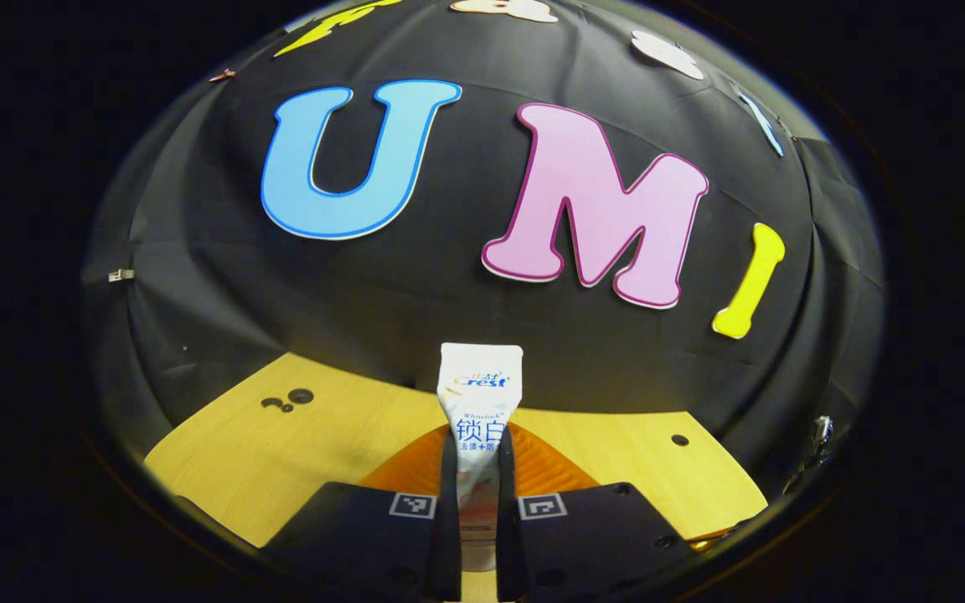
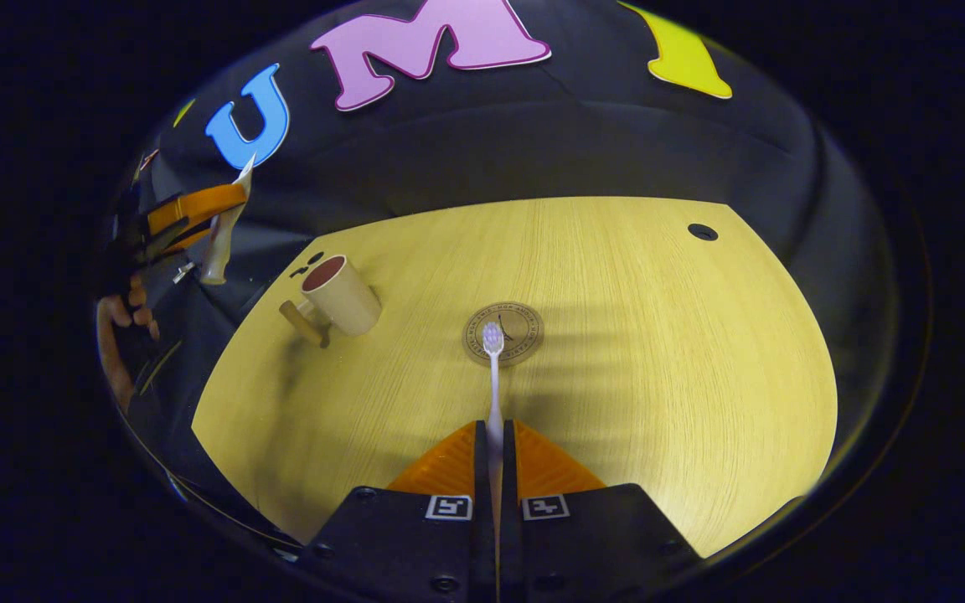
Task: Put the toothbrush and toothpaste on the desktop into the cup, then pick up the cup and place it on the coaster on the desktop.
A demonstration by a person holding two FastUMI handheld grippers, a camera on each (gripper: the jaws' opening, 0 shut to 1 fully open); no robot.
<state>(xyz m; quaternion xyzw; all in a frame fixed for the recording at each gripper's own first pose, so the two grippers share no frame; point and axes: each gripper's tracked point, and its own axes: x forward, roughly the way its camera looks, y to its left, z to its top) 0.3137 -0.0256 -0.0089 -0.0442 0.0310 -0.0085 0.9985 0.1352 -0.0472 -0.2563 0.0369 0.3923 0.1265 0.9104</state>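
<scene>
In the left gripper view my left gripper [image 1: 477,486] is shut on a white toothpaste tube [image 1: 480,400], which stands up between the fingers above the wooden desktop [image 1: 265,461]. In the right gripper view my right gripper [image 2: 495,456] is shut on a white toothbrush [image 2: 493,377], its head pointing forward over a round brown coaster [image 2: 516,322]. A beige cup [image 2: 343,295] with a wooden handle stands on the desktop [image 2: 616,352] to the left of the coaster. Farther left, held high, is the left gripper [image 2: 216,219] with the tube [image 2: 219,251] hanging in it.
A person's hand [image 2: 118,335] shows at the far left of the right gripper view. The desktop has small dark holes [image 2: 702,232] near its far right corner and behind the cup. The black cloth wall stands close behind the table.
</scene>
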